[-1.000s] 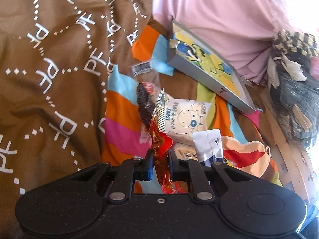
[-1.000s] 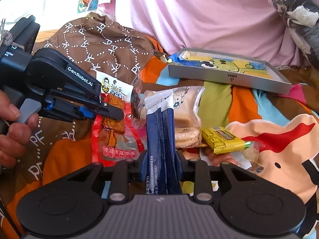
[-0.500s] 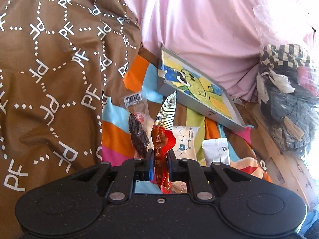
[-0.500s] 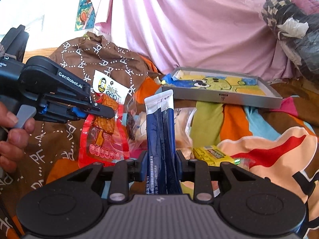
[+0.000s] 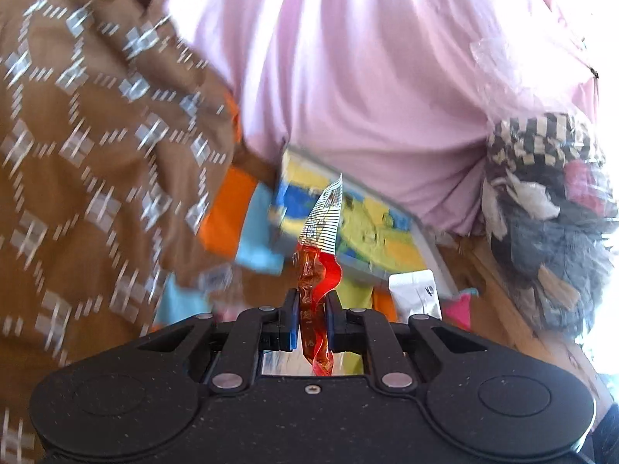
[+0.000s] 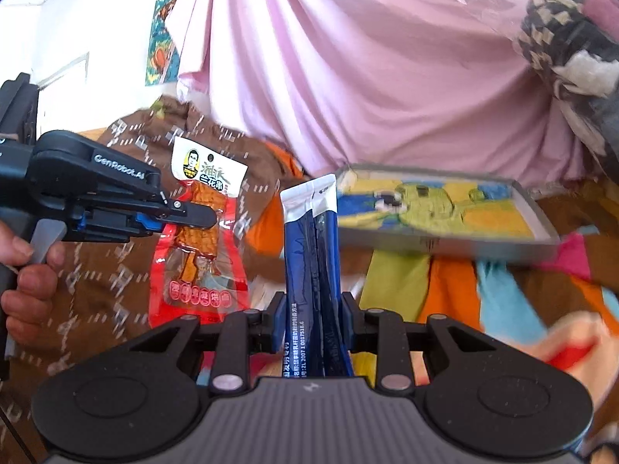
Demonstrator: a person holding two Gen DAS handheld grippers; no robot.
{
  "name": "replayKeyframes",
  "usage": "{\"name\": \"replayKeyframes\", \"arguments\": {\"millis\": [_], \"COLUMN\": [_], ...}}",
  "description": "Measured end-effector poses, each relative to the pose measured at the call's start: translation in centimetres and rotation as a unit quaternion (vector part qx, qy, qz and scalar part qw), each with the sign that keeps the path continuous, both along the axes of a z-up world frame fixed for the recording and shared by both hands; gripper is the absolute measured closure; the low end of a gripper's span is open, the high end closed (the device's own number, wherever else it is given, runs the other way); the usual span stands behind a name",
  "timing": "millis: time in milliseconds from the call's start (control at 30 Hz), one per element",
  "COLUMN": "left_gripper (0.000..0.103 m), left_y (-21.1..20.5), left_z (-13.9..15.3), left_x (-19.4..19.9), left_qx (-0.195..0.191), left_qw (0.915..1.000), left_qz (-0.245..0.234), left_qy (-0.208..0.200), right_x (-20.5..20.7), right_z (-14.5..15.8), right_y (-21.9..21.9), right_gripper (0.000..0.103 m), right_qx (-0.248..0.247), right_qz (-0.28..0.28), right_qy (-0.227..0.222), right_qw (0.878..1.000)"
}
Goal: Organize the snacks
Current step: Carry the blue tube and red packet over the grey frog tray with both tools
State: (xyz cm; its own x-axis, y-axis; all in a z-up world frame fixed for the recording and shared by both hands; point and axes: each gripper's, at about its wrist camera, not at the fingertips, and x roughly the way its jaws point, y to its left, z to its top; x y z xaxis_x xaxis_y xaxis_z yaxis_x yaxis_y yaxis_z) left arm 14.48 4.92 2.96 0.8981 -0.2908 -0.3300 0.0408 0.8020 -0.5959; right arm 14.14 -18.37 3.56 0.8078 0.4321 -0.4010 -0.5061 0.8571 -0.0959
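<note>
Hand-held gripper, left (image 5: 311,315), is being kept clamped on a red snack packet (image 6: 203,247); the right (image 6: 313,319) is pinching blue sachets (image 6: 311,255). Both should be carried level toward the cartoon-printed tray (image 6: 541,228) beyond.

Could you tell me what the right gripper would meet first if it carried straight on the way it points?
Probably the shallow tray with the cartoon lining, just ahead of the right gripper and its blue packets; depth is unclear.
</note>
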Motion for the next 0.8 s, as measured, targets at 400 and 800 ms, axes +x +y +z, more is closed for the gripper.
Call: {"name": "replayKeyframes", "arguments": {"millis": [400, 800], "left_gripper": [0.089, 0.089], "left_y": [-1.9, -3.6], "left_z": [6.8, 5.1], "left_x": [12.7, 22.4], "left_qx": [0.025, 0.018], "left_qw": [0.9988, 0.9997], "left_qz": [-0.001, -0.003], "left_qy": [-0.043, 0.014], "right_x": [16.7, 26.6], "right_z": [4.0, 2.1], "right_y": [-0.4, -1.5], "right_gripper": [0.071, 0.071], "right_qx": [-0.016, -0.003], "right_qz": [-0.058, -0.130], "right_qy": [-0.025, -0.005], "right_qw": [0.998, 0.992]}}
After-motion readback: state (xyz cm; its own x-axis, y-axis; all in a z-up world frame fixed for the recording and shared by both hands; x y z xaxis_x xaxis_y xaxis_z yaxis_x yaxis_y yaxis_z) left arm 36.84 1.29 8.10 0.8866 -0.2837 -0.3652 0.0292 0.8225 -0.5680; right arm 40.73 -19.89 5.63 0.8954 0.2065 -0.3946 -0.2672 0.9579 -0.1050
